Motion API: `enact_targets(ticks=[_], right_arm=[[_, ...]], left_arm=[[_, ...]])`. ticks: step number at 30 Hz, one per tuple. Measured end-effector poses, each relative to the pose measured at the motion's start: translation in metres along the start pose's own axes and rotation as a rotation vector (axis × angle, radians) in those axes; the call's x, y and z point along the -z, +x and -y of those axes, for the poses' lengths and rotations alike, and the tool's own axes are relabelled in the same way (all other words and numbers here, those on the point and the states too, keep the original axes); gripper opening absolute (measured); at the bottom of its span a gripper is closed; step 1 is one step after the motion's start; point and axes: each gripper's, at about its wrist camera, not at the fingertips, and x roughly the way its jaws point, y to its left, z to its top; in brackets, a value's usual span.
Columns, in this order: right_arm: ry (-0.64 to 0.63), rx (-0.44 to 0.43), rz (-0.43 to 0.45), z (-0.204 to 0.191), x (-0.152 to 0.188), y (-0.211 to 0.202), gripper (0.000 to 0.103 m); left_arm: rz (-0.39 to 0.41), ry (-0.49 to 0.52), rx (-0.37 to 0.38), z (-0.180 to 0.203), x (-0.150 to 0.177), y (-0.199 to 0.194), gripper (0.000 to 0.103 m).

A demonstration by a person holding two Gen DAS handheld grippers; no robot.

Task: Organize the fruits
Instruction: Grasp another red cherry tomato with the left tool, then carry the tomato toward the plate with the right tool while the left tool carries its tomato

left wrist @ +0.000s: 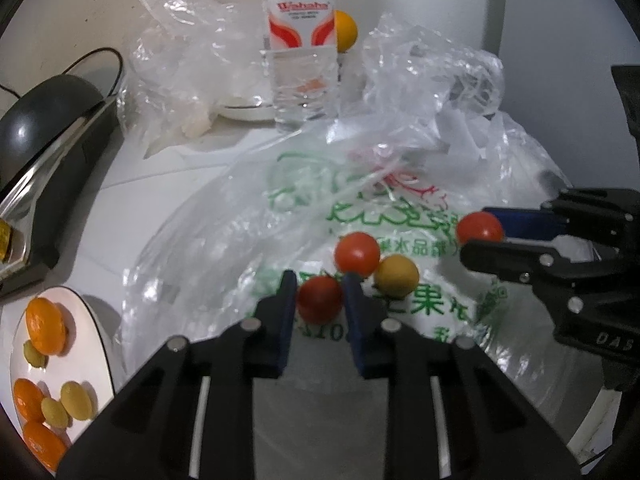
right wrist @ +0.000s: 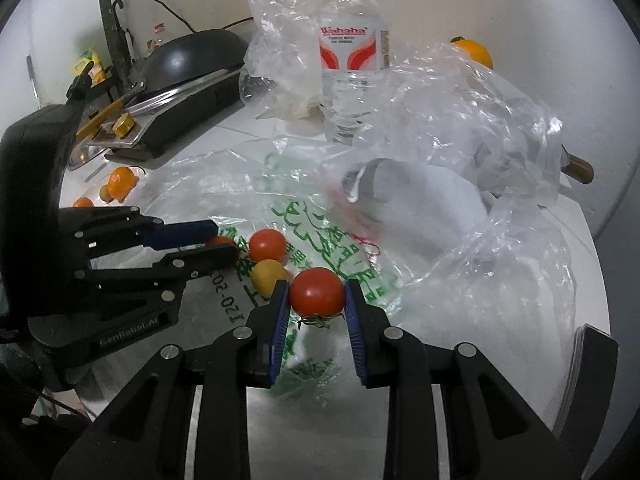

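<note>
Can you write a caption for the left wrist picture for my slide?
Left gripper pinches a red cherry tomato on the printed plastic bag, near a white plate of fruit.

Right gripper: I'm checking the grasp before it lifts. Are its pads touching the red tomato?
Touching. The right wrist view shows both blue pads of the right gripper pressed against the sides of the red tomato, no gap.

red tomato (left wrist: 320,299) between blue pads (left wrist: 285,320) | second red tomato (right wrist: 317,291) | yellow tomato (left wrist: 397,275) | clear plastic bag (left wrist: 400,208), green and red print | white plate (left wrist: 100,344), orange and yellow-green fruit | bottle (right wrist: 350,48) label white with red-orange swirls | black gripper bodies
</note>
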Motion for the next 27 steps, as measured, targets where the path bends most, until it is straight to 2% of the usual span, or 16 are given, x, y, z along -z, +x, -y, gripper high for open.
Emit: enact_targets(ticks=[7, 17, 27], right_arm=[[0.008, -0.004, 0.003, 0.001, 0.005, -0.003, 0.029], [0.002, -0.005, 0.020, -0.001, 0.002, -0.008, 0.029], [-0.029, 0.000, 0.046, -0.017, -0.003, -0.024, 0.029]], left_arm=[[-0.054, -0.024, 0.000, -0.004, 0.003, 0.013, 0.027], [-0.008, -0.024, 0.033, 0.001, 0.005, 0.000, 0.026], [0.056, -0.013, 0.076, 0.011, 0.002, -0.038, 0.026]])
